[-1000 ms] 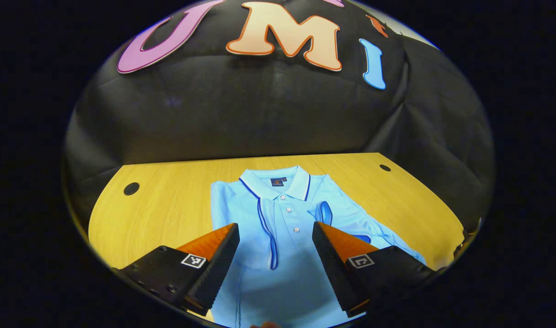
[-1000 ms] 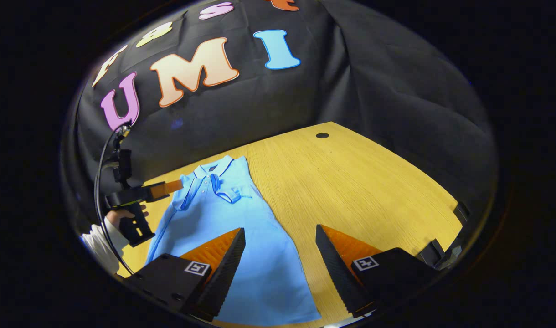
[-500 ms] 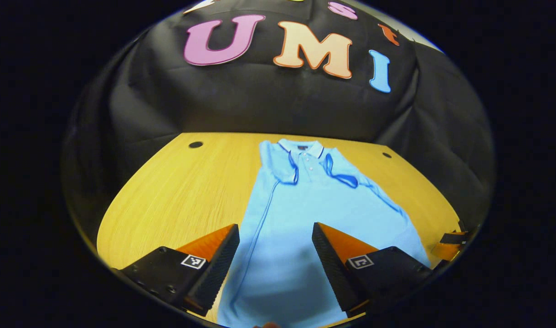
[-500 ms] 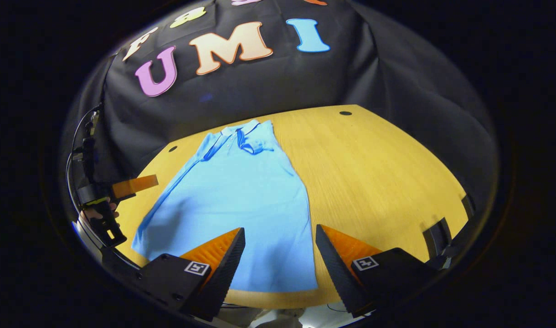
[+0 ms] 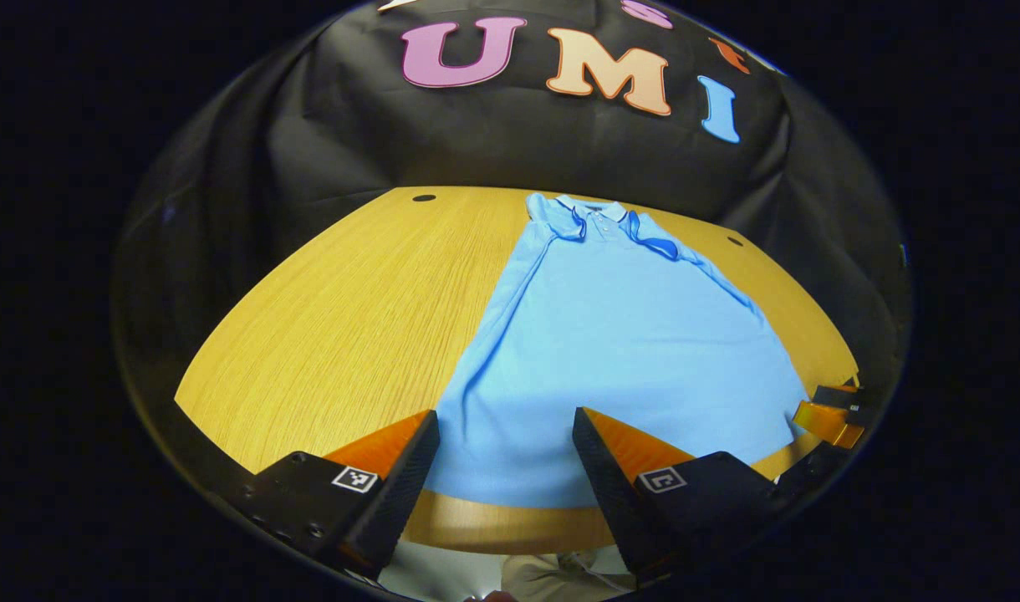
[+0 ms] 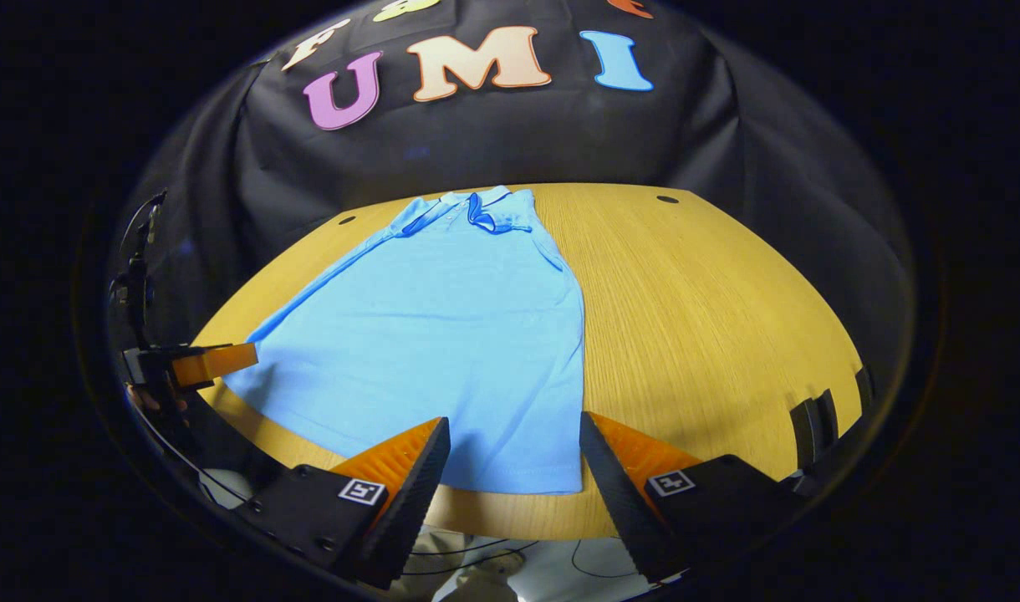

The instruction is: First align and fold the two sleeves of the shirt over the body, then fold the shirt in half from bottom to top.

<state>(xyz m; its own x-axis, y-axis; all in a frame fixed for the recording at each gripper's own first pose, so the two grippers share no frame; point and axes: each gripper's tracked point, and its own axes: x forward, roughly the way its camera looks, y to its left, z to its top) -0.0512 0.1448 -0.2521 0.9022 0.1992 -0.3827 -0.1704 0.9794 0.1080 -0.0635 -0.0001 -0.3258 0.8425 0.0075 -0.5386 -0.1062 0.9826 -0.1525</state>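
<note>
Already both sleeves (image 5: 654, 245) look folded in over the chest of the blue shirt (image 5: 619, 334), which lies flat on the wooden table (image 5: 343, 309), collar toward the booth wall. From left to right: the left gripper (image 5: 505, 468) hangs wide open and empty above the hem, the right gripper (image 6: 514, 477) likewise above the hem's other corner. Left to do, I'd judge: the bottom-to-top fold.

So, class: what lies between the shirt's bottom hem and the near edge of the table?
In the right gripper view, only a bare strip of wooden table lies below the shirt hem, with nothing on it.
</note>
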